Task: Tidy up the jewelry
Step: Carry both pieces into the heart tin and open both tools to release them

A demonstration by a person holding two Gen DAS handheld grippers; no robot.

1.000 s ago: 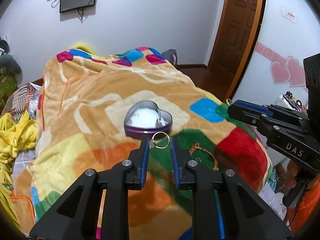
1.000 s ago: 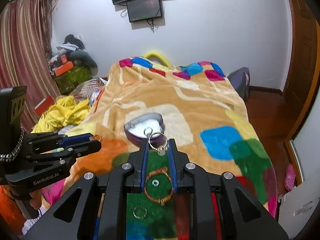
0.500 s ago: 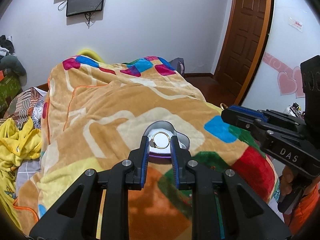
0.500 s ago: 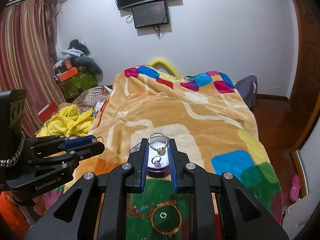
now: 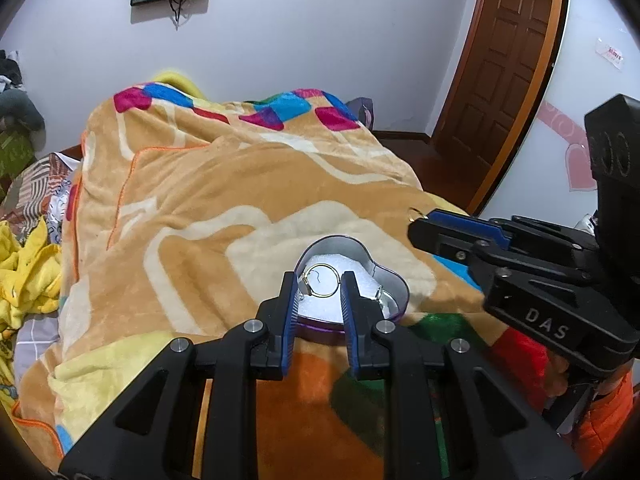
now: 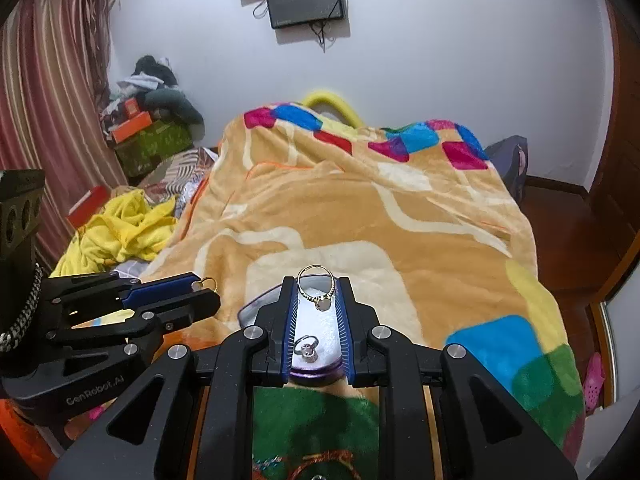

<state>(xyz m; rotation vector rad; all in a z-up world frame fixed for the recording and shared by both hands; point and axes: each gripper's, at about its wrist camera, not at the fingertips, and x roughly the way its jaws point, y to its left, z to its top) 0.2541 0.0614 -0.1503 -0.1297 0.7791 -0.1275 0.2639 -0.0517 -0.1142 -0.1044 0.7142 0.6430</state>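
Observation:
A purple heart-shaped tin (image 5: pixel 394 280) with white padding lies open on the blanket; its rim shows in the right wrist view (image 6: pixel 256 304). My left gripper (image 5: pixel 319 284) is shut on a thin gold ring (image 5: pixel 322 280) and holds it over the tin. My right gripper (image 6: pixel 316 286) is shut on a gold ring with a small stone (image 6: pixel 316 284), also above the tin. A silver ring (image 6: pixel 306 348) lies in the padding. The right gripper shows from the side in the left wrist view (image 5: pixel 424 226), the left gripper in the right wrist view (image 6: pixel 208 286).
The tin sits on a bed under an orange patchwork blanket (image 5: pixel 200 208). A beaded bracelet (image 6: pixel 320 464) lies on the green patch near me. Yellow clothes (image 6: pixel 116 232) are heaped at the left. A wooden door (image 5: pixel 508 60) stands at the right.
Both grippers have moved forward with their rings, from above the green patch and bracelet to over the open tin. Both stay shut.

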